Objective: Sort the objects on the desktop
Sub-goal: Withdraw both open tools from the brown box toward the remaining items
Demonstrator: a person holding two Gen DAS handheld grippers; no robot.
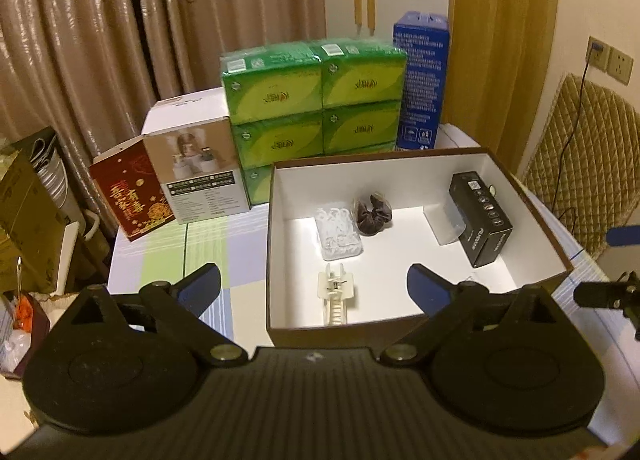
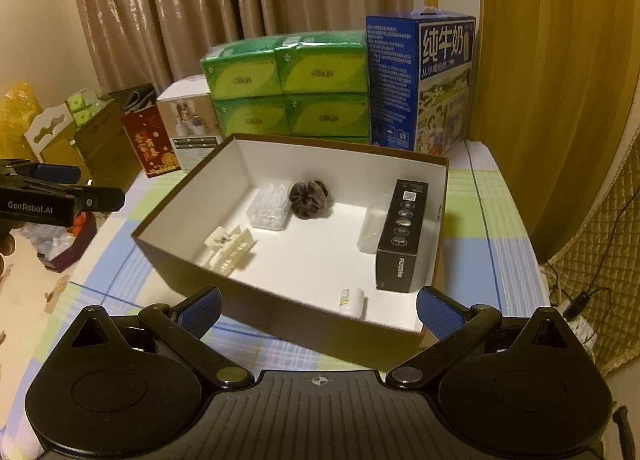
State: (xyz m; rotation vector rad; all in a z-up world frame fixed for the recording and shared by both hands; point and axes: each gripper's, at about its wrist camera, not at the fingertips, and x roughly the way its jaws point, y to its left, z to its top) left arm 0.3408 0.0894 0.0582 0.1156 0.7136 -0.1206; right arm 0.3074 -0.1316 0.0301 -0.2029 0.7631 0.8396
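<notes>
Right, both tools spread wide and empty: left tool (image 1: 316,288), right tool (image 2: 318,306), above the near rim of the open box (image 2: 256,312) on the tabletop (image 2: 492,236). Inside lie a cream hair clip (image 1: 335,296), dark scrunchie (image 2: 309,199), black carton (image 2: 402,236), clear case (image 1: 338,234) and perhaps a small bottle (image 2: 352,301).

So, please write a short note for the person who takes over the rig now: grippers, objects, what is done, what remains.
Left gripper: open, nothing between the fingers.
Right gripper: open, also empty.
Both hang above the near edge of the brown box.
Inside the box: hair claw, clear plastic case, dark scrunchie, black carton, small white bottle.
Done: these five are sorted in.
Left: no loose item shows on the tablecloth; check outside the views.
</notes>
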